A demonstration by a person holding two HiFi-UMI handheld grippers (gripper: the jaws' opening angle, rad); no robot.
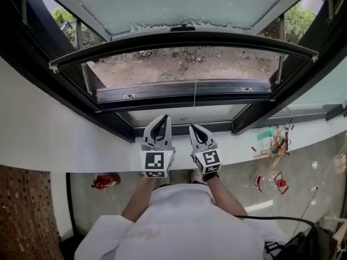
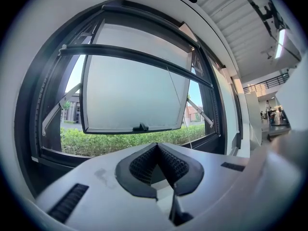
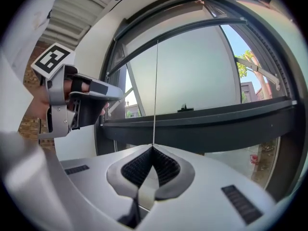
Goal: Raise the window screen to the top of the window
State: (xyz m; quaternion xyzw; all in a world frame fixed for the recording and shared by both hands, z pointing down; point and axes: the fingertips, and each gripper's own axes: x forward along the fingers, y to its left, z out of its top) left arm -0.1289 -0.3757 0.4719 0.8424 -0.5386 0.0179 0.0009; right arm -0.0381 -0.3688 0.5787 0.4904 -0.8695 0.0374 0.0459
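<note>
White coat shoulders (image 1: 179, 221) sit closest under the head camera. Just beyond them both grippers are held side by side over the pale window sill (image 1: 65, 140). Left gripper (image 2: 156, 145) has its jaws pressed together on nothing. Right gripper (image 3: 153, 147) has its jaws pinched shut on a thin white pull cord (image 3: 156, 90). The cord runs straight up from the jaw tips to the long dark metal bottom rail (image 1: 184, 38) of the window screen (image 2: 134, 57).

That rail spans the opening from side to side, well above the lower frame but short of the top, so some travel appears to remain. The mesh itself is too fine to make out. Behind the rail a frosted glass sash (image 2: 134, 95) stands tilted outward.

The cord looks limp and smooth. It can probably restrain or tug the rail but not push it, and it may slide through the pads. The rail looks light and stiff, yet long, so a lift off-centre would likely cock it in the side tracks. The safest hold seems to be at mid-span, on the cord or under the rail there, with the jaws kept off the mesh, which is likely easy to tear.
</note>
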